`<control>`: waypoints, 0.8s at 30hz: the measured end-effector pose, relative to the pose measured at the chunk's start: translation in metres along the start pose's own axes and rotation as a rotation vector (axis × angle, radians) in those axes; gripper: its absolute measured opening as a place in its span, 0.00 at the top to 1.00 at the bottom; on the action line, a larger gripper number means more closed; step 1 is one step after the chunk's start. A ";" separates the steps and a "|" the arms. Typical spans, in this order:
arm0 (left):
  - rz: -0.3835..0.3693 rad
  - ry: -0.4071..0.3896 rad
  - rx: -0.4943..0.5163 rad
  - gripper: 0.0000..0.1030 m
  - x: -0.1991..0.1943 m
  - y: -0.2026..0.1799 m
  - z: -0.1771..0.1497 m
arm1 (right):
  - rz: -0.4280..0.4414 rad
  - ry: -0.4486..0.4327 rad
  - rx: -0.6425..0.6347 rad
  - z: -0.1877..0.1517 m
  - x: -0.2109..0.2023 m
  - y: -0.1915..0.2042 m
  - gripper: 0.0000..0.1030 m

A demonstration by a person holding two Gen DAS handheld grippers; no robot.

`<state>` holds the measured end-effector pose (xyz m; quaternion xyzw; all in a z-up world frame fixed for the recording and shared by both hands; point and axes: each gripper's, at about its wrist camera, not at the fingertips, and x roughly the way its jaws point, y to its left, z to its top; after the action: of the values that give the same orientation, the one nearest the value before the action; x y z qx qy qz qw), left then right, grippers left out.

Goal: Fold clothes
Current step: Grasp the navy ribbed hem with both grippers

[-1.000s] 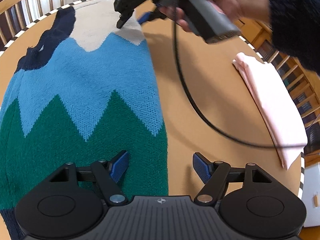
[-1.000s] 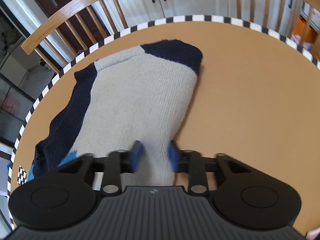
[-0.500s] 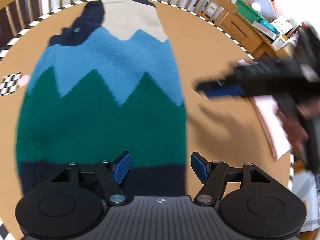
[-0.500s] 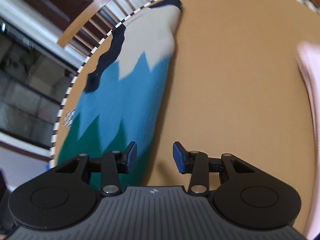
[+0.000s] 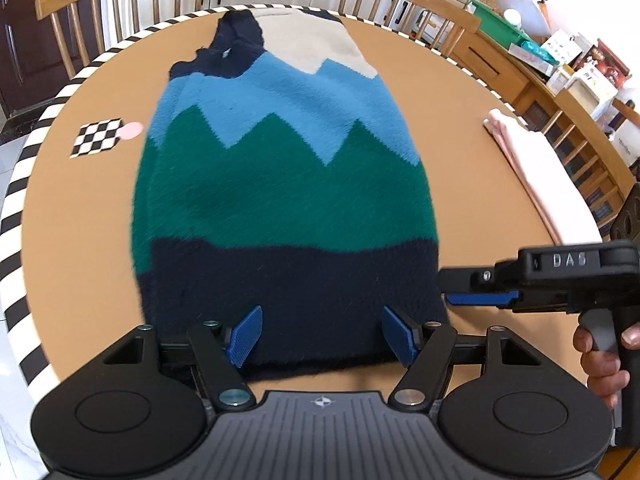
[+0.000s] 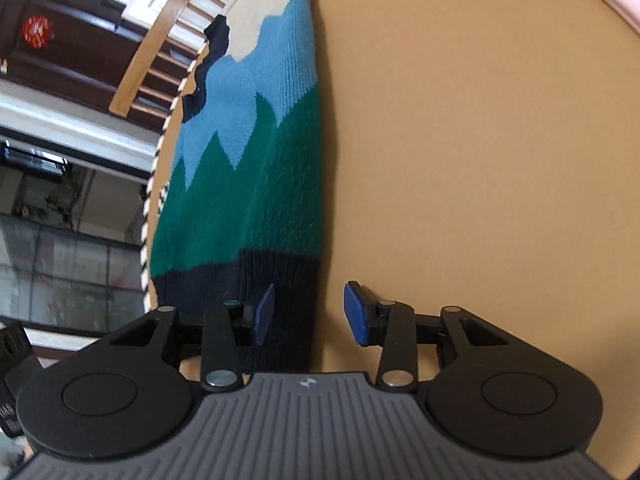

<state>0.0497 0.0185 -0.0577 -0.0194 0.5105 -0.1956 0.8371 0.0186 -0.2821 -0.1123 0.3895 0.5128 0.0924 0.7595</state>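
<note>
A knitted sweater (image 5: 280, 184) with navy, green, blue and cream zigzag bands lies flat on the round table (image 5: 80, 216), sleeves folded in, navy hem nearest me. My left gripper (image 5: 322, 336) is open and empty above the hem. My right gripper (image 5: 476, 299) comes in from the right, level with the hem's right corner. In the right wrist view the right gripper (image 6: 310, 314) is open and empty, straddling the sweater's (image 6: 256, 184) right edge at the hem.
A folded pink garment (image 5: 528, 168) lies at the table's right edge. A checkerboard marker (image 5: 98, 140) with a pink dot sits left of the sweater. Wooden chairs (image 5: 120, 8) ring the table, and a cluttered sideboard (image 5: 560, 64) stands at the right.
Both grippers have pulled back from the sweater's collar end to its navy hem. The right gripper has swung down to the hem's right corner. The sweater lies where it was.
</note>
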 end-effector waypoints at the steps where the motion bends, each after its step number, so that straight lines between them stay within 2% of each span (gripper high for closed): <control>1: -0.001 -0.003 -0.003 0.34 -0.002 0.002 -0.002 | 0.006 0.001 0.010 -0.002 0.001 0.000 0.60; 6: -0.003 -0.022 -0.010 0.34 -0.014 0.010 -0.008 | 0.020 0.019 0.017 -0.013 0.003 -0.001 0.60; 12: -0.019 -0.050 -0.029 0.34 -0.028 0.022 0.001 | 0.026 0.027 0.043 -0.012 0.007 -0.002 0.57; 17: 0.021 -0.068 -0.061 0.33 -0.038 0.046 0.011 | 0.044 0.053 0.027 -0.008 0.007 -0.003 0.51; 24: 0.065 -0.012 -0.173 0.33 -0.032 0.091 0.015 | 0.099 0.085 0.044 -0.003 0.012 -0.006 0.51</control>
<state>0.0780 0.1109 -0.0450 -0.0760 0.5206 -0.1233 0.8414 0.0205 -0.2780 -0.1254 0.4269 0.5265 0.1351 0.7227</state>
